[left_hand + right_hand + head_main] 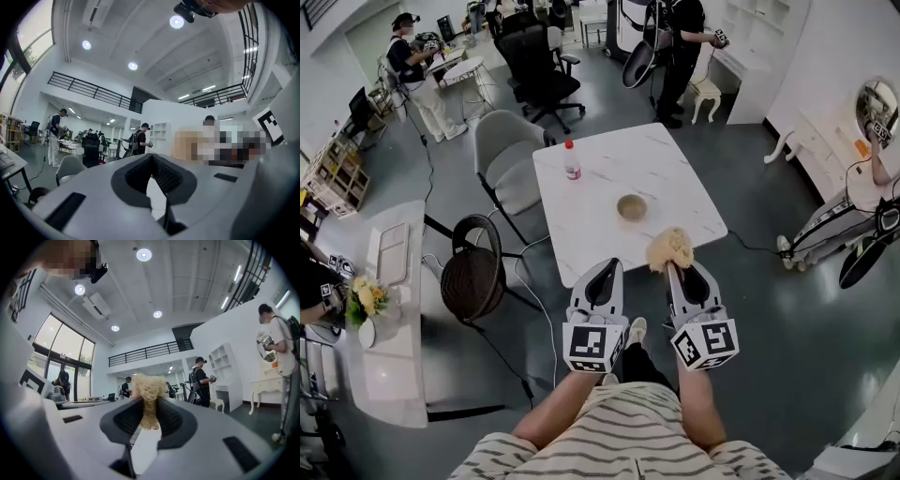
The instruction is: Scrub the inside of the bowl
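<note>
Gripping scrubber [670,247] in right gripper [677,269], bowl [631,207] just ahead, bottle [572,159] beyond

A large white open-plan room has a glossy dark grey floor [750,122]. At the centre stands a white square marble-look table [609,225], with a pale grey shell chair [511,155] and a round black woven chair [473,272] beside it. A black office chair [539,70] sits further back. Tall windows [65,345] fill one wall. Round ceiling lights [144,254] shine above a black-railed upper balcony [145,354]. White open shelving [220,359] lines another wall.
</note>
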The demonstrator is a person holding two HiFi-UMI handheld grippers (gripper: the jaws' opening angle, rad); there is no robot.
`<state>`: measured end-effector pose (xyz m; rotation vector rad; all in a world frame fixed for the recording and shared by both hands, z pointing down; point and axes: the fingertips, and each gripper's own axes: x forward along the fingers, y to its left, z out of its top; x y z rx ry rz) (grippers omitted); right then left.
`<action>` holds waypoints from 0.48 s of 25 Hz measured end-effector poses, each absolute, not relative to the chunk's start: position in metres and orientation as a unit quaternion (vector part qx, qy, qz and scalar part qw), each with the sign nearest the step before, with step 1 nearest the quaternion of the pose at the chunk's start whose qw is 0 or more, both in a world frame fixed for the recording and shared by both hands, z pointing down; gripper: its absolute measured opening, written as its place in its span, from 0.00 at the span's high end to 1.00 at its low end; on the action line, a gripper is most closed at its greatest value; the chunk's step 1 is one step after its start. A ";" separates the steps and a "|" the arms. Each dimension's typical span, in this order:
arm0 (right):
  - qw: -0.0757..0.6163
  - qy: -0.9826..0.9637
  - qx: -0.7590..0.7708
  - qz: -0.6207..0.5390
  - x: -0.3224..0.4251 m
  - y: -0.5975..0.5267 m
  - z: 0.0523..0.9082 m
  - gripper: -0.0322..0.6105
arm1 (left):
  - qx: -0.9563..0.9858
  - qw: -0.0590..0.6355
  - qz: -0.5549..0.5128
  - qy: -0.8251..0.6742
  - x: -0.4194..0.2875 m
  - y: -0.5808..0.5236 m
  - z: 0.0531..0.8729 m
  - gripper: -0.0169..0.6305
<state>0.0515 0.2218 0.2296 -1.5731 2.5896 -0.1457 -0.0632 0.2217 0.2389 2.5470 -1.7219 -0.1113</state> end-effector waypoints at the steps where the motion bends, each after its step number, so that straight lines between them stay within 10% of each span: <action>1: 0.056 0.854 -0.515 -0.045 0.051 0.212 0.229 0.81 | 0.827 0.029 -0.037 -0.560 -0.062 0.212 0.238 0.97; 12: 0.064 0.871 -0.486 -0.034 0.057 0.094 0.220 0.81 | 0.817 0.015 -0.041 -0.576 -0.047 0.094 0.228 0.97</action>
